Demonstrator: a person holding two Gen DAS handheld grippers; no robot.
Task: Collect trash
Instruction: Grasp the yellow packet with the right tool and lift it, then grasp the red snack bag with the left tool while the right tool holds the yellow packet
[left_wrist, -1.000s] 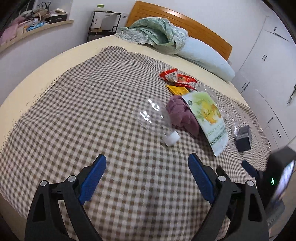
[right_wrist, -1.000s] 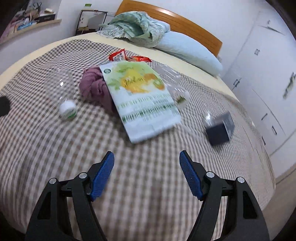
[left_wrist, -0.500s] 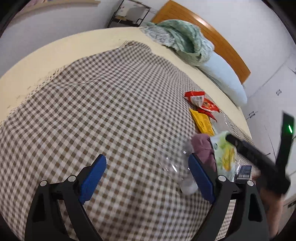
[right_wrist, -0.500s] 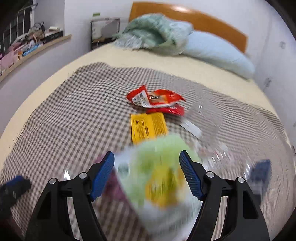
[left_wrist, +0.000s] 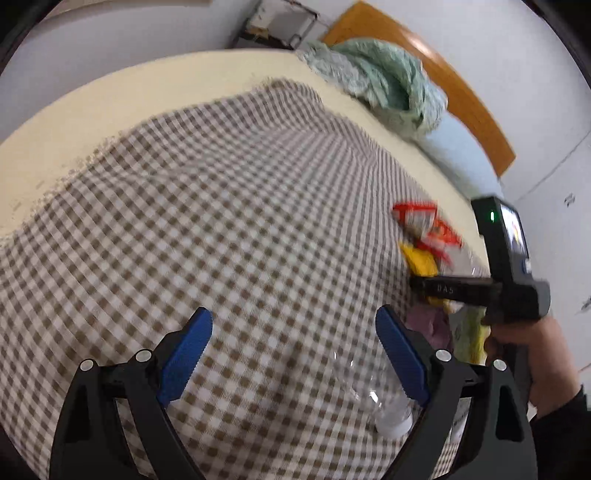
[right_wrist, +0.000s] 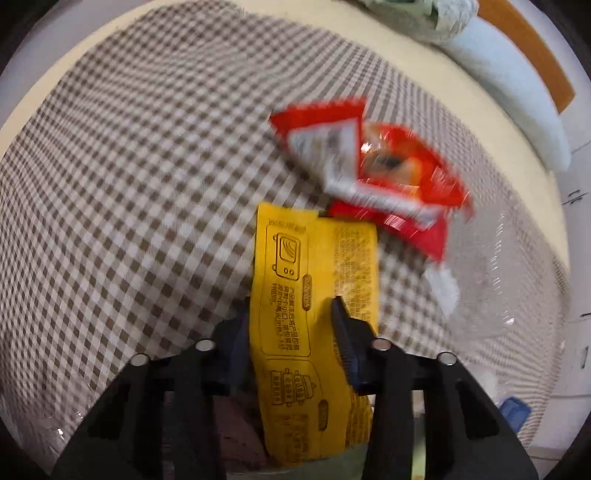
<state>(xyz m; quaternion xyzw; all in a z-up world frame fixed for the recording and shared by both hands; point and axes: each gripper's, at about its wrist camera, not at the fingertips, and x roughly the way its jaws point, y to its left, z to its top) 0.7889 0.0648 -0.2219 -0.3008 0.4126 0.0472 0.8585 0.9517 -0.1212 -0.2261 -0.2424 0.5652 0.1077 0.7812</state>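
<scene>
While looking out from the left wrist: hangs over the checked cover (left_wrist: 221, 221) with the left gripper (left_wrist: 293, 317) spread wide, tongs well apart, nothing between the blue pads. Shows a clear bottle (left_wrist: 369, 387) lying on the cover just below and inside the right-side finger, white cap (left_wrist: 393, 424) toward the lower edge. Farther right, catches the right gripper (left_wrist: 415, 286), black and pointed leftward, with a hand (left_wrist: 517, 339) and dark sleeve behind it. Places its tip at the yellow packet (left_wrist: 421, 262), just below the red wrappers (left_wrist: 424, 225) and above a purple cloth (left_wrist: 428, 325) and a green pouch (left_wrist: 469, 332). Behind, takes in a green blanket (left_wrist: 376, 74), a pale pillow (left_wrist: 450, 147) and a wooden headboard (left_wrist: 461, 92).

From the right wrist: looks steeply down. Have just been closing, these tongs, and now pinch the yellow packet, which runs lengthwise between the two fingers and up past their tips, sharp against a blurred bed. Puts the red wrappers just beyond the packet's far end, overlapping one another. To the right, makes out a second clear bottle (right_wrist: 498, 277), faint against the checks. Glimpses the purple cloth under the left finger, at the lower edge.
</scene>
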